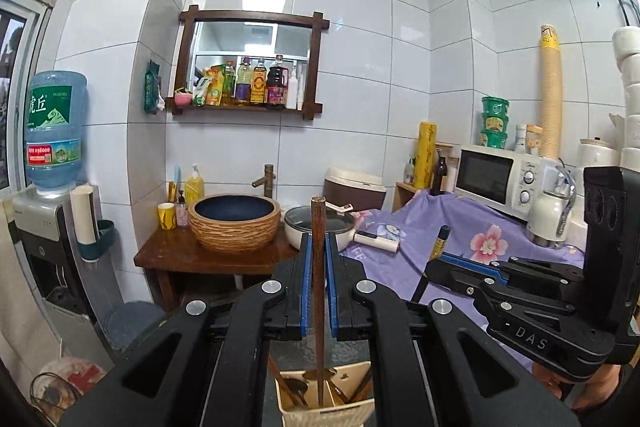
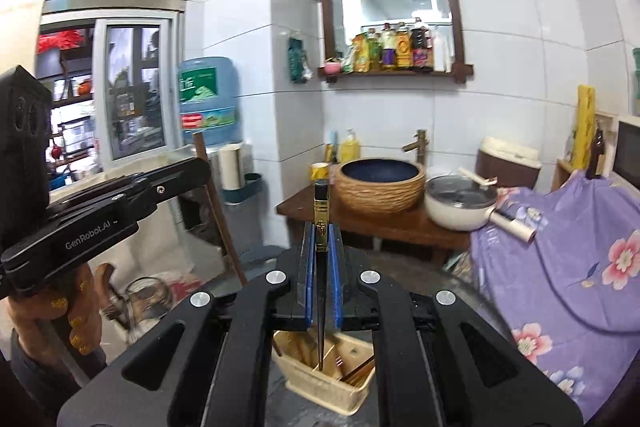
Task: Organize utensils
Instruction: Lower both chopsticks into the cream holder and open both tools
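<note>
Mid-task: left claw (image 1: 319, 247) grips a brown chopstick (image 1: 318, 291), right claw (image 2: 321, 247) a black chopstick (image 2: 321, 267), both upright above the bottom-centre holder (image 2: 320, 387); several utensils sit inside, these two remain unplaced.

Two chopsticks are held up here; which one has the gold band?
The black chopstick in the right tool. The one in the left tool is plain brown wood, with no band.

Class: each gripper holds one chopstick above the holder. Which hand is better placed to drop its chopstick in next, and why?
Left, marginally. The left gripper holds the brown chopstick upright, its tip already down among the utensils in the holder. The right gripper holds the black chopstick, its tip apparently at the rim.
</note>
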### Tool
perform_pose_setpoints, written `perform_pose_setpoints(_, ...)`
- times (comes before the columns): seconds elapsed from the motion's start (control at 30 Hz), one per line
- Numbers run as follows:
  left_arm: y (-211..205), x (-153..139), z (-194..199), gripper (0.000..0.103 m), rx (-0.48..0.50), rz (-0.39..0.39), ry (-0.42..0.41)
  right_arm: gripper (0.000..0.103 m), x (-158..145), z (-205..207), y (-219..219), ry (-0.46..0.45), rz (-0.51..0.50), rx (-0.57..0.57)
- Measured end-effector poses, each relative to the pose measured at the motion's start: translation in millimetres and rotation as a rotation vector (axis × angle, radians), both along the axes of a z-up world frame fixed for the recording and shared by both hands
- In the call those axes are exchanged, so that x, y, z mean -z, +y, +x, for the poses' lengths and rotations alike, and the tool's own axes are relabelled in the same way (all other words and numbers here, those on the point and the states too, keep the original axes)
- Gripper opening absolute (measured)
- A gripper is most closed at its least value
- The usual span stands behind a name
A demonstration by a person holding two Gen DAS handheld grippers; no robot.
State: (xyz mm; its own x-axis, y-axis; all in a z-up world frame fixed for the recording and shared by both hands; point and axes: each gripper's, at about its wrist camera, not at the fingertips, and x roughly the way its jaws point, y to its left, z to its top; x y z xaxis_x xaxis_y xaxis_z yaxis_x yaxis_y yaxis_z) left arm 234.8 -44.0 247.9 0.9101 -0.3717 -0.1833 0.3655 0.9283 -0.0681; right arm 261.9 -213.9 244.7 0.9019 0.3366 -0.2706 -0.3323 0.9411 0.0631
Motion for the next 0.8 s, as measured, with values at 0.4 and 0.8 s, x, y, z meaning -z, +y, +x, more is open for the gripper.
perform_pose_setpoints(0.4,-11,74,48,0.007,-0.009,0.007,0.131,0.008,79,37,3,0.106,0.008,0.035)
perform_pose_setpoints(0.8,-9,145,63,0.007,-0.011,0.036,0.26,0.008,131,42,11,0.127,-0.043,0.051)
